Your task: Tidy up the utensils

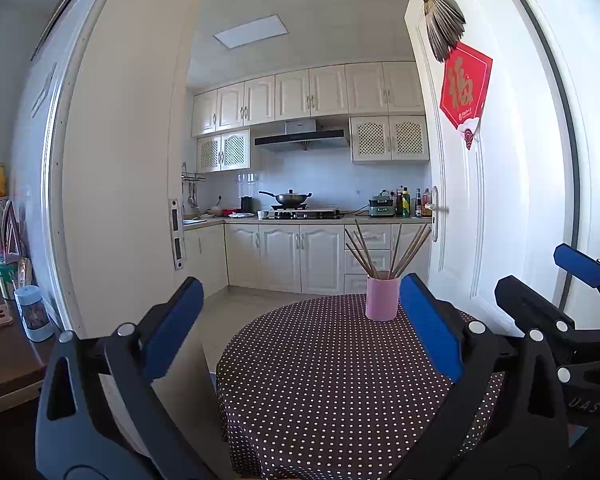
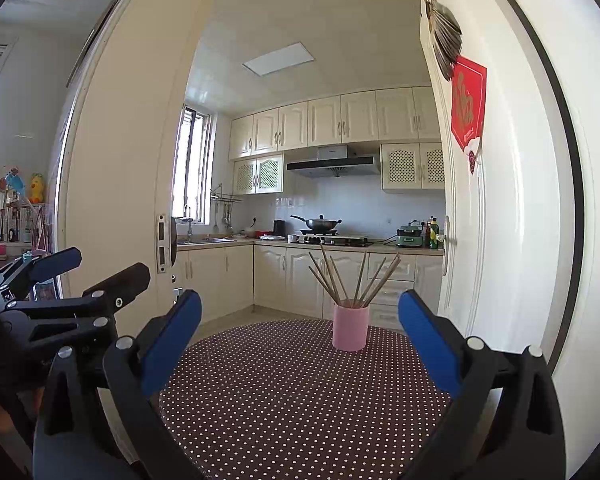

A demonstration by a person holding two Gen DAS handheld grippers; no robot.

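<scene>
A pink cup (image 1: 382, 298) (image 2: 351, 327) stands upright at the far side of a round table with a dark polka-dot cloth (image 1: 332, 380) (image 2: 300, 400). Several wooden chopsticks (image 1: 384, 250) (image 2: 352, 278) fan out of the cup. My left gripper (image 1: 300, 316) is open, held above the table's near side with nothing between its blue pads. My right gripper (image 2: 300, 330) is open too and holds nothing. In the left wrist view the right gripper's fingers (image 1: 540, 312) show at the right edge; in the right wrist view the left gripper's fingers (image 2: 100, 284) show at the left.
An open white door (image 1: 500, 160) (image 2: 512, 200) with a red paper decoration (image 1: 465, 84) stands right of the table. A kitchen with cabinets and a wok (image 1: 290, 199) lies beyond. A side table with a small bottle (image 1: 34, 312) sits left.
</scene>
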